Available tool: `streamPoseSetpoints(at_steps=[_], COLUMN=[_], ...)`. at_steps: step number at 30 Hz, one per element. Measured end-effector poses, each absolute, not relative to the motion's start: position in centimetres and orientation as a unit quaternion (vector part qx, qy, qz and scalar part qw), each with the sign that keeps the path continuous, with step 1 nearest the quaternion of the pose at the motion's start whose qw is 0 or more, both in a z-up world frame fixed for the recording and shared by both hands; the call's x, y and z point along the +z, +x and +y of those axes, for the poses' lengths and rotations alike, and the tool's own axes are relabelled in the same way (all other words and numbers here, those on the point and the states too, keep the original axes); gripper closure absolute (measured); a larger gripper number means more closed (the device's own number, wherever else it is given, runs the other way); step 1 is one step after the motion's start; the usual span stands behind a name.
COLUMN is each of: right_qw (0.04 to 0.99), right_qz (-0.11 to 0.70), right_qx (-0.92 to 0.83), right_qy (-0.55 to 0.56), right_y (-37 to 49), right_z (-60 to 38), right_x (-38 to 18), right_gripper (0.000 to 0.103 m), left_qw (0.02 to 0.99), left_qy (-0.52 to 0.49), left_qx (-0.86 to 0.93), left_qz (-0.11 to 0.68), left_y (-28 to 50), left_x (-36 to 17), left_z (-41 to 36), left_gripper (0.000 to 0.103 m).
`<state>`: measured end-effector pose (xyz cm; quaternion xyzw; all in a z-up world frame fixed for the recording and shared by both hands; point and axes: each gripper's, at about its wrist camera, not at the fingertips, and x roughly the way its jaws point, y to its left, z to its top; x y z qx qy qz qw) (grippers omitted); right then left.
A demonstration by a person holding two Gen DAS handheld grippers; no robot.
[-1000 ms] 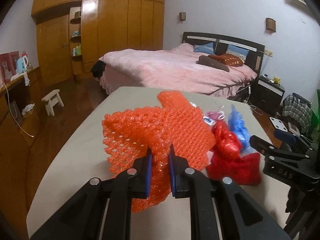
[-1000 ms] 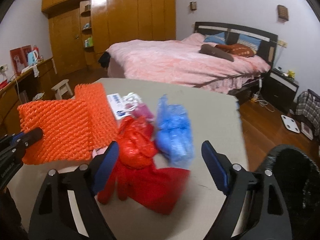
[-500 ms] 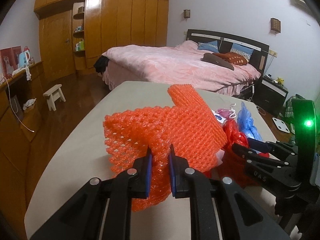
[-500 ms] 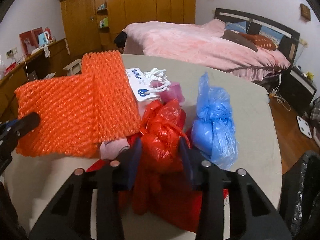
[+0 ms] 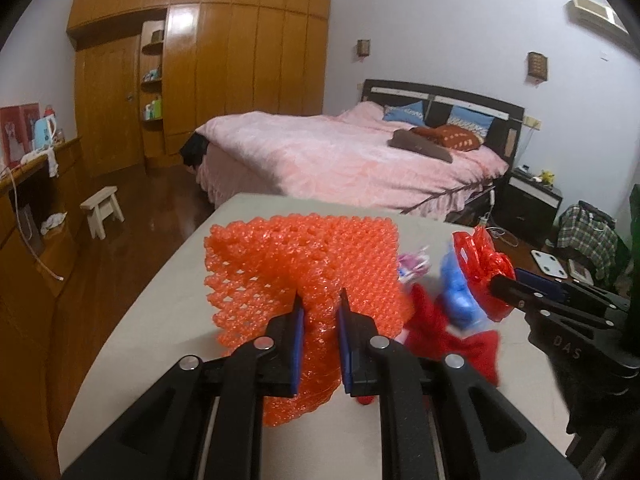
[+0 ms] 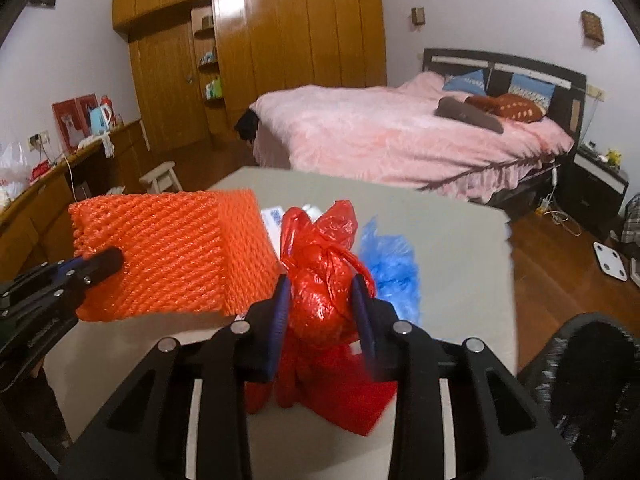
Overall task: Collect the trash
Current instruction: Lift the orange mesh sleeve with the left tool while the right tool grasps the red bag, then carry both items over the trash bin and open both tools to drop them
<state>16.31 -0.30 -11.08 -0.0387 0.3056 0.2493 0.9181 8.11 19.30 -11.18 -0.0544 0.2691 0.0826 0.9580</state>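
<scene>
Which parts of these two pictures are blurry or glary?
Left wrist view: the crumpled blue plastic bag and red cloth are motion-smeared; glare streaks the glossy wooden wardrobe. Right wrist view: the red cloth's edge is smeared; straight lines bow under fisheye distortion.

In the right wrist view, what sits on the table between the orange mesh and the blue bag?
The red bag, gripped in the right gripper, fills most of that gap between the orange mesh and the blue bag. A white packet peeks out behind it.

Left gripper (image 5: 319, 312) clamped; right gripper (image 6: 322, 300) just closed.
</scene>
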Motion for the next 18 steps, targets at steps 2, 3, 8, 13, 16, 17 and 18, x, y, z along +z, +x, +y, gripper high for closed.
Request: streamPoseSetpoints(at_steps=[2, 3, 8, 13, 16, 17, 18], right_qw=[0.922, 0.925, 0.936, 0.948, 0.954, 0.955, 0.956], right_qz=[0.298, 0.293, 0.278, 0.264, 0.259, 0.258, 0.257], right_qx=[0.244, 0.240, 0.215, 0.178, 0.153, 0.146, 0.137], right_qy=[-0.036, -0.034, -0.027, -0.018, -0.012, -0.012, -0.012], right_y=[15.9, 15.7, 14.7, 14.0, 13.6, 13.4, 13.3], right_z=[-1.4, -2.1, -5.4, -9.6, -12.2, -12.9, -13.6], right_x=[-10.2, -9.7, -7.9, -6.6, -6.1, -6.0, -6.0], right_gripper=[0.073, 0.073, 0.073, 0.073, 0.073, 0.073, 0.073], left_qw=[0.960, 0.962, 0.966, 0.968, 0.968, 0.967, 0.967], left_qy=[-0.053, -0.052, -0.045, -0.034, -0.027, -0.026, -0.024], left_qx=[0.071, 0.064, 0.030, -0.015, -0.043, -0.052, -0.060], left_qz=[0.264, 0.261, 0.253, 0.249, 0.247, 0.246, 0.245], left_y=[7.9, 7.8, 8.2, 8.6, 9.2, 9.4, 9.6], left_x=[-10.4, -10.0, -8.4, -7.5, -7.1, -6.9, -6.9], left_z=[18.4, 17.8, 14.9, 11.3, 8.8, 8.0, 7.2], left_gripper=[0.088, 0.088, 0.088, 0.088, 0.088, 0.088, 0.088])
